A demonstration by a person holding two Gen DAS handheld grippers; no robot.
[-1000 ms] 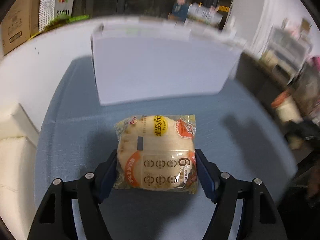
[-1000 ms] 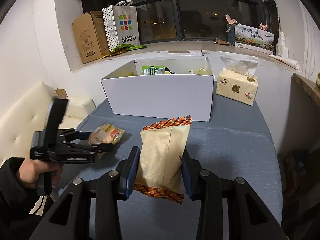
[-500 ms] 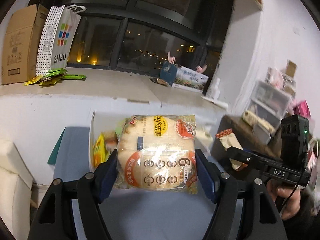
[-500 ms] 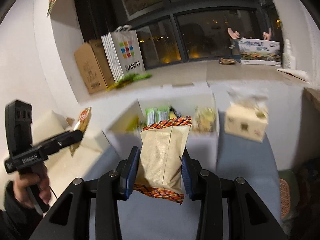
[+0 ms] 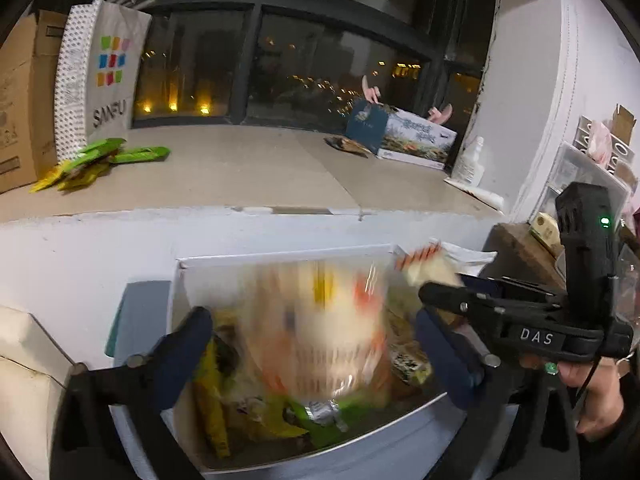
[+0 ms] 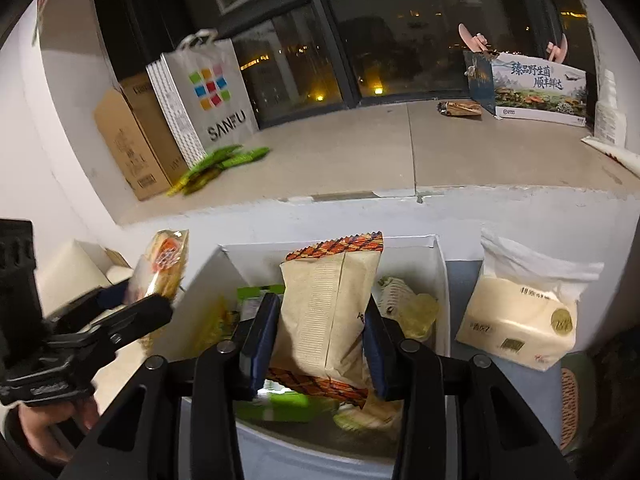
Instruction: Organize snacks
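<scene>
A white cardboard box (image 5: 280,258) (image 6: 436,276) holds several snack packs. My left gripper (image 5: 316,344) is open above it; the rice-cracker pack (image 5: 320,320) is blurred between the spread fingers, apart from both pads. In the right wrist view that pack (image 6: 164,268) shows at the left by the left gripper's finger (image 6: 132,316). My right gripper (image 6: 320,340) is shut on a beige snack bag with an orange patterned edge (image 6: 324,312) and holds it over the box. The right gripper also shows in the left wrist view (image 5: 500,312).
A tissue pack (image 6: 524,320) sits right of the box on the blue table. Behind is a window ledge with a SANFU bag (image 6: 204,92), a brown carton (image 6: 132,140), green packets (image 6: 220,160) and a printed box (image 6: 536,88). A cream sofa (image 5: 24,360) is at the left.
Both grippers lifted their packs from the table to above the box. The left jaws have spread and the rice-cracker pack has come free of them, blurred.
</scene>
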